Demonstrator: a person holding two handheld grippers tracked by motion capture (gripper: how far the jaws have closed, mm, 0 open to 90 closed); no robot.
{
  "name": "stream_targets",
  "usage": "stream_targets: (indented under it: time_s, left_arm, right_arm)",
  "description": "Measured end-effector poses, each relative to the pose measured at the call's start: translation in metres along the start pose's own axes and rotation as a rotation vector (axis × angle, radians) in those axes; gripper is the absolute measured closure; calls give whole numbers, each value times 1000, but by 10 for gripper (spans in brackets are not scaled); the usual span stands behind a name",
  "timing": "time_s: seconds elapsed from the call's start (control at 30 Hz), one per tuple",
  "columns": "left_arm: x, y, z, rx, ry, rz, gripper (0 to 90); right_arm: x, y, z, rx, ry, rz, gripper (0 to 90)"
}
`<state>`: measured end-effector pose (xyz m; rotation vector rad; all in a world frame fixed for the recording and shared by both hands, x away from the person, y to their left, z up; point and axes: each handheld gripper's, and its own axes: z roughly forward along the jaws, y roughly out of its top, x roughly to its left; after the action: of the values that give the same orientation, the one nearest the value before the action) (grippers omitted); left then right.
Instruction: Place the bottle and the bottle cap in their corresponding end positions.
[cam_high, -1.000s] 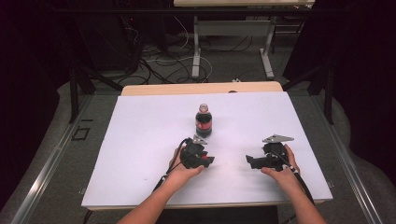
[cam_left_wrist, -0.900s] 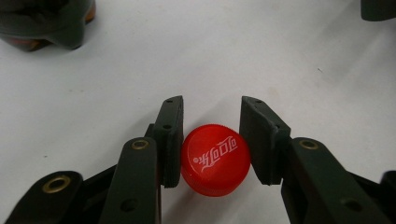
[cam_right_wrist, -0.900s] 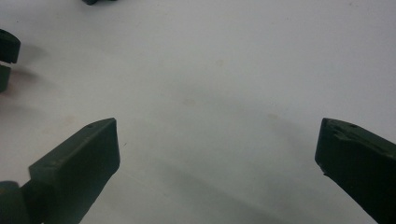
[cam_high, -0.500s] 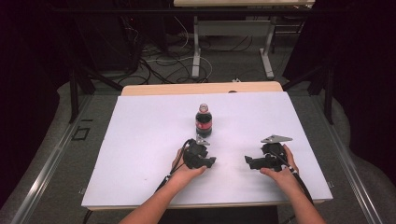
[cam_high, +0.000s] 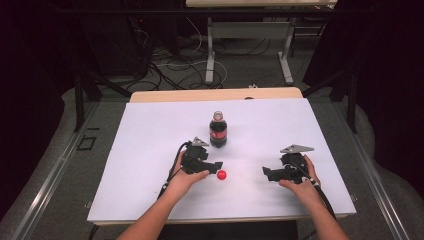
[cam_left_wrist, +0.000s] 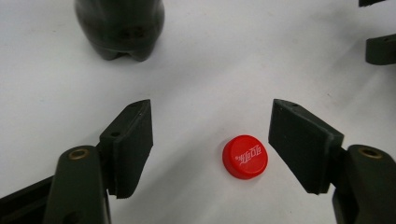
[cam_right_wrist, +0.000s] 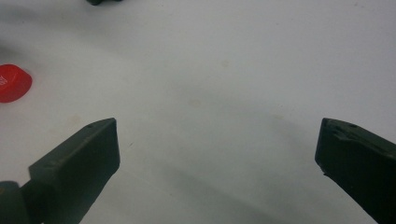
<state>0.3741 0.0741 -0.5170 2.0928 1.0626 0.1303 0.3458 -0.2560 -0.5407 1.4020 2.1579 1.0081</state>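
Note:
A dark cola bottle (cam_high: 218, 130) stands upright and uncapped on the white table (cam_high: 150, 130), its base (cam_left_wrist: 120, 28) at the top of the left gripper view. Its red cap (cam_high: 221, 174) (cam_left_wrist: 244, 157) lies flat on the table, between the open jaws of my left gripper (cam_high: 216, 168) (cam_left_wrist: 212, 142) and nearer the right-hand jaw. My right gripper (cam_high: 266, 173) (cam_right_wrist: 217, 154) rests open to the right, nothing between its jaws. The red cap (cam_right_wrist: 13, 83) sits at the left edge of the right gripper view.
A wooden strip (cam_high: 215, 95) runs along the table's far edge. Beyond it stand a desk frame (cam_high: 250, 45) and tangled cables (cam_high: 165, 65) on the floor. Black stand legs (cam_high: 85, 85) flank the table's left side.
The red cap now lies on the table in front of my left gripper, whose jaws have opened around it. The right gripper has barely moved.

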Motion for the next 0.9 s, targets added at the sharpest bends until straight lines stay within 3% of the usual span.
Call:
stream_targets:
  time_s: [0.13, 0.2, 0.4, 0.5, 0.53, 0.57, 0.63, 0.77, 0.9]
  left_arm:
    - [13, 0, -19, -60, -6, 43, 294]
    - [19, -1, -27, -76, 18, 52, 276]
    - [39, -10, -42, -104, 42, -24, 175]
    - [49, -17, -49, -112, 50, -36, 134]
    - [51, -19, -51, -122, 65, -41, 84]
    - [55, -21, -55, -96, 62, -34, 42]
    - [60, -26, -59, -111, 68, -51, 4]
    - [69, -36, -67, -127, 87, -66, 5]
    - [77, -48, -72, -155, 135, -83, 5]
  right_arm:
    - [0, 0, 0, 2, -1, 4, 0]
    - [0, 0, 0, 0, 0, 2, 0]
    - [1, 0, 0, 3, -3, 0, 0]
    - [1, 0, -1, -2, -1, -2, 0]
    - [0, 0, -1, -2, 0, -2, 0]
    - [0, 0, -1, -3, 0, -4, 0]
    - [0, 0, -1, -4, 1, -3, 0]
    - [0, 0, -1, -3, 1, 1, 0]
    - [0, -1, -1, -2, -2, 3, 0]
